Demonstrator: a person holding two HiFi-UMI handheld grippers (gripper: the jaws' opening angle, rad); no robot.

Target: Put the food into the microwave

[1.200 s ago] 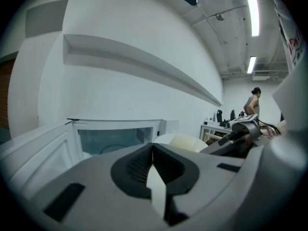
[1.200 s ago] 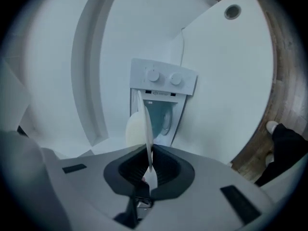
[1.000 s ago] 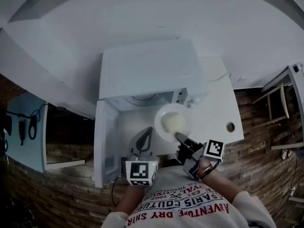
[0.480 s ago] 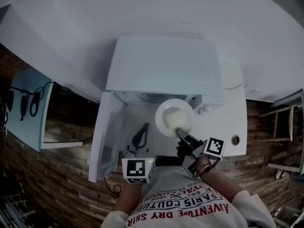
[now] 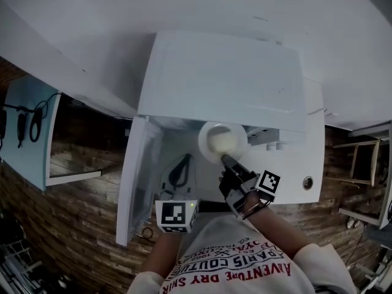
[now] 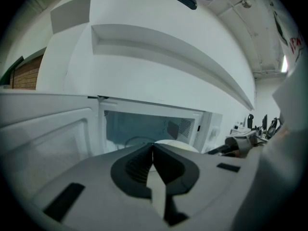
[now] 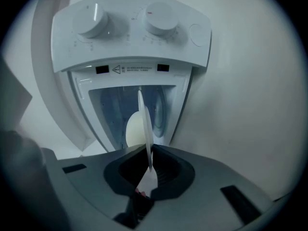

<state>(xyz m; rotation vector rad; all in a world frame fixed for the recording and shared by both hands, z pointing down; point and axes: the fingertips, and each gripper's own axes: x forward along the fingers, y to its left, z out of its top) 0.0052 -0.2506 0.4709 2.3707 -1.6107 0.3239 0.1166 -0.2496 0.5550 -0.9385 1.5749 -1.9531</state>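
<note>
food (image 5: 222, 141) on its plate (image 5: 204, 144) hovering at the open microwave (image 5: 220, 78) mouth, right gripper (image 5: 225, 159) pinching the rim, left gripper (image 6: 153, 147) pressing together empty, next calling for a level push inside.

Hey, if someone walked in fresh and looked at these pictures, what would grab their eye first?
First, the white plate with a pale mound of food, pinched at its rim by the right gripper at the mouth of the white microwave. Next, the microwave door, swung wide open to the left, and the left gripper, shut and empty, before the opening beside the plate.
</note>
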